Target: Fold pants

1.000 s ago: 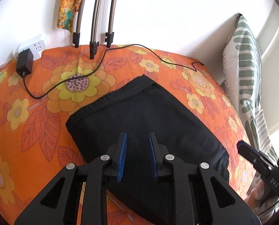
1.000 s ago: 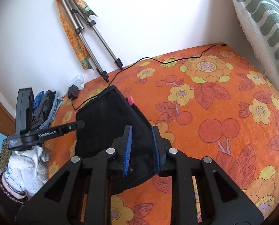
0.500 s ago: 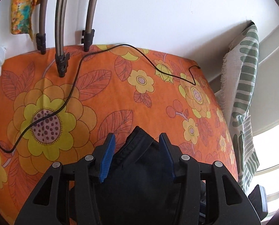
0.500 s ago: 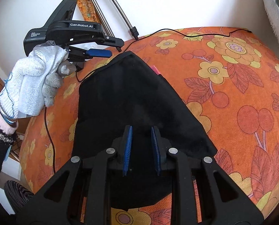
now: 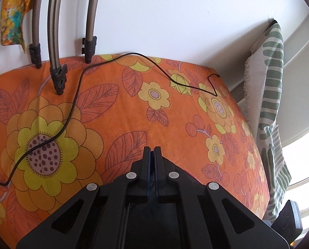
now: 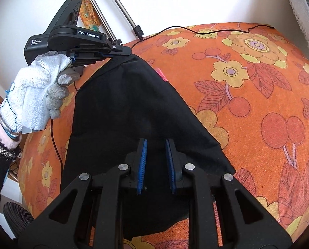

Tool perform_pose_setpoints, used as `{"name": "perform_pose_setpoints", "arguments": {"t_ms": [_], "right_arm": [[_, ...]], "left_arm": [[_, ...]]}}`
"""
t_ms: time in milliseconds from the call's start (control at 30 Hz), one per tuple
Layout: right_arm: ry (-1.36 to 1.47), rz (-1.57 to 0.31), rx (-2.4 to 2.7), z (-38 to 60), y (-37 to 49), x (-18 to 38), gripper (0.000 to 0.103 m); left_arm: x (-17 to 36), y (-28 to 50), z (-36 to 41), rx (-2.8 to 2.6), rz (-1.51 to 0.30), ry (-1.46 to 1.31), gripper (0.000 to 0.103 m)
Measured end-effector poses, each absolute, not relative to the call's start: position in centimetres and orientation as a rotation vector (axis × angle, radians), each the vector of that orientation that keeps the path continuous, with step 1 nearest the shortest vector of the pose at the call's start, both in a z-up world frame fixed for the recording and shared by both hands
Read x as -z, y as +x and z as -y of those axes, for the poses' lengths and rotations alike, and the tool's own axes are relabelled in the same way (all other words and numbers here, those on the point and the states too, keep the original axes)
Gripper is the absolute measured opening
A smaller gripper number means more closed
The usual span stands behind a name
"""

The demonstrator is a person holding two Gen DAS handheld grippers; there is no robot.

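So on the far left there's the person's gloved hand (image 6: 38,95) wrapped around the left gripper (image 6: 128,52), and it's reaching out to the far corner of the black pants (image 6: 133,112), which are lying already folded into a compact dark block on the bed (image 6: 258,108) with that loud orange flower sheet. The left fingers have just snapped closed and are pressed together right on the top corner of the fabric, so it looks like a pinch on that edge, probably to lift it and bring it over for the next fold. From the left wrist view the fingers are squeezed tight with only a sliver of dark cloth visible between them. Moving right, the right gripper (image 6: 155,167) sits low over the near end of the pants, fingers only slightly parted after narrowing a bit, hovering above the cloth; nothing seems caught between the blue pads yet, so it's likely lining up for its own corner. A little pink tag (image 6: 161,73) pokes out at the pants' right edge. Further right, a black cable (image 6: 206,33) snakes across the sheet near the wall, well clear of the pants, so it shouldn't snag.
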State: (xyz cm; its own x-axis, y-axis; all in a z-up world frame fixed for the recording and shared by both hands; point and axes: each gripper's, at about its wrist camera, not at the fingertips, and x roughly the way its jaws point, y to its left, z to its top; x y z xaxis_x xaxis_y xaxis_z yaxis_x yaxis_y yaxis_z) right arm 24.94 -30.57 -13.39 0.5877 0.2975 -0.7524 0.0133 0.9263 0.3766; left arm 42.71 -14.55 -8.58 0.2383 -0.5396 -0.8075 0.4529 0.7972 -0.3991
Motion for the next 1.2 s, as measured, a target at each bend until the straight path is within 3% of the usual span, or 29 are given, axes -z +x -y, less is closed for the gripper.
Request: {"name": "perform_pose_setpoints", "arguments": {"t_ms": [100, 367, 500, 567, 600, 633, 667, 733, 1200], "right_arm": [[0.370, -0.937, -0.161, 30.8, 25.0, 13.5, 0.012], [0.335, -0.948, -0.182, 30.8, 25.3, 13.4, 0.012], [0.338, -0.941, -0.181, 31.9, 25.8, 12.8, 0.015], [0.328, -0.927, -0.191, 32.3, 26.1, 12.2, 0.028], [0.323, -0.918, -0.199, 32.5, 26.4, 11.9, 0.033], [0.311, -0.910, -0.201, 32.6, 26.7, 11.6, 0.046], [0.295, -0.907, -0.211, 32.6, 27.0, 11.4, 0.058], [0.263, -0.923, -0.250, 32.5, 27.9, 11.4, 0.067], [0.227, -1.039, -0.350, 31.4, 33.2, 13.2, 0.067]], "left_arm": [[8.2, 43.8, 13.7, 0.642, -1.118, -0.113, 0.000], [6.1, 41.7, 13.3, 0.660, -1.097, -0.055, 0.002], [5.0, 38.7, 12.3, 0.661, -1.078, -0.032, 0.013], [4.9, 37.1, 11.4, 0.661, -1.087, -0.044, 0.019], [4.9, 36.3, 10.9, 0.650, -1.094, -0.056, 0.029], [5.0, 35.5, 10.3, 0.632, -1.097, -0.069, 0.042], [5.1, 34.6, 9.6, 0.621, -1.092, -0.091, 0.046], [5.7, 32.6, 8.6, 0.611, -1.097, -0.121, 0.046], [9.1, 20.0, 11.4, 0.728, -1.075, -0.066, 0.046]]}}
